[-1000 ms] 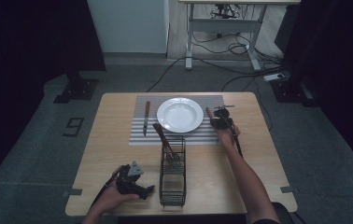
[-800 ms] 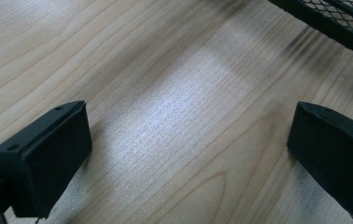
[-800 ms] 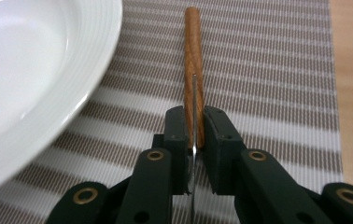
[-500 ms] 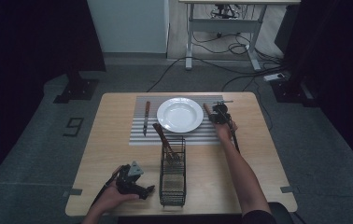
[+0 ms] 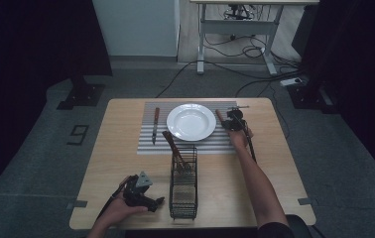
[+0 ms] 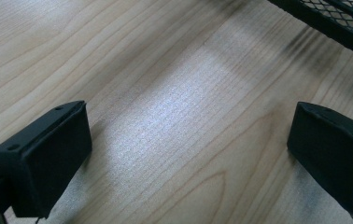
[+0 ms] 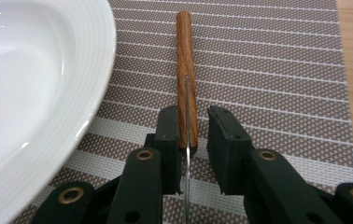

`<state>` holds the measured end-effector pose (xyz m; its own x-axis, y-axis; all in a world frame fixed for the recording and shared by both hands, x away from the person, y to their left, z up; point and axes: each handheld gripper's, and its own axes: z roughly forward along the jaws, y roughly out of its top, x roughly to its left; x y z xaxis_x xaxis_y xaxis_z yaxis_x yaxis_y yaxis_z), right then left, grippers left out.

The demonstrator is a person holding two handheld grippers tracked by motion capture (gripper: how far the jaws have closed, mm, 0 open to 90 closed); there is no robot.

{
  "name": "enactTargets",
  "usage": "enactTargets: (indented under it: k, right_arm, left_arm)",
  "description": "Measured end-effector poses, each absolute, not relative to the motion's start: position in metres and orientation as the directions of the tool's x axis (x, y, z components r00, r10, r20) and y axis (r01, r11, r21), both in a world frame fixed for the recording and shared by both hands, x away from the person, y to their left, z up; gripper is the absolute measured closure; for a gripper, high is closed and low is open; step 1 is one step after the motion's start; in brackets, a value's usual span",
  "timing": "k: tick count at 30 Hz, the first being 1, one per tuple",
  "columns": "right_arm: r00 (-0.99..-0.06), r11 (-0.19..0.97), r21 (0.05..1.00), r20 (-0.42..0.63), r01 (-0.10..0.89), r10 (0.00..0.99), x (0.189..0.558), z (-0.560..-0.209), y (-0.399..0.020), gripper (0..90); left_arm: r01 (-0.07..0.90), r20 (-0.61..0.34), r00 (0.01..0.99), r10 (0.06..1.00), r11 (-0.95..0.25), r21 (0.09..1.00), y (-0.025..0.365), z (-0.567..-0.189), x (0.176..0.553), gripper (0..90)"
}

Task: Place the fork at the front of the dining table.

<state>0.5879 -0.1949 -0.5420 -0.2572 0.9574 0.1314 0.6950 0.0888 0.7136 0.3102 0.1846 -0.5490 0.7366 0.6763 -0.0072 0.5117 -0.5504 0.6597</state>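
moved since earlier: right gripper sits a little higher in the high view than a second ago, beside the plate's right rim; left gripper lies where it lay.
right gripper jaws: narrow, and they have just been opening; in the right gripper view the utensil passes between them, the left pad against the wooden handle, a small gap on the right-hand side, so the pads no longer clamp it.
utensil: wooden handle points toward the top of the right gripper view, a thin metal edge runs down between the jaws; it lies on the striped placemat, just right of the plate.
plate: white, deep, at upper left of the right gripper view; centre of the placemat in the high view.
left gripper jaws: wide apart in the left gripper view, bare wooden table between them, nothing held.
left gripper place: lower left of the table in the high view, just left of the wire basket.
wire basket: black mesh, lower centre; a wooden-handled utensil leans out of its far end.
knife: on the placemat's left edge, apart from the plate.
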Motion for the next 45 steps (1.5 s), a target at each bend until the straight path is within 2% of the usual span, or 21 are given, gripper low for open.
enactTargets:
  k: [12,23,29,37,45]
  right_arm:
    - [-0.264,0.083,0.725,0.141,0.684,0.954,0.585,-0.536,-0.205,70.0]
    - [-0.361,0.161,0.720,0.131,0.675,0.923,0.553,-0.512,-0.218,60.8]
    - [-0.391,0.212,0.696,0.107,0.686,0.914,0.539,-0.516,-0.220,59.6]
    - [-0.389,0.219,0.674,0.110,0.705,0.915,0.537,-0.538,-0.224,58.4]
    - [-0.393,0.215,0.686,0.113,0.695,0.913,0.532,-0.539,-0.223,57.5]
  left_arm:
    - [0.512,-0.008,0.737,0.676,-0.550,0.660,0.185,-0.549,0.309,0.0]
    - [0.512,-0.007,0.737,0.676,-0.550,0.660,0.185,-0.549,0.309,0.0]
    - [0.512,-0.007,0.736,0.677,-0.550,0.660,0.184,-0.549,0.309,0.0]
    - [0.512,-0.007,0.736,0.677,-0.550,0.659,0.184,-0.549,0.309,0.0]
    - [0.513,-0.006,0.735,0.678,-0.550,0.659,0.184,-0.549,0.309,0.0]
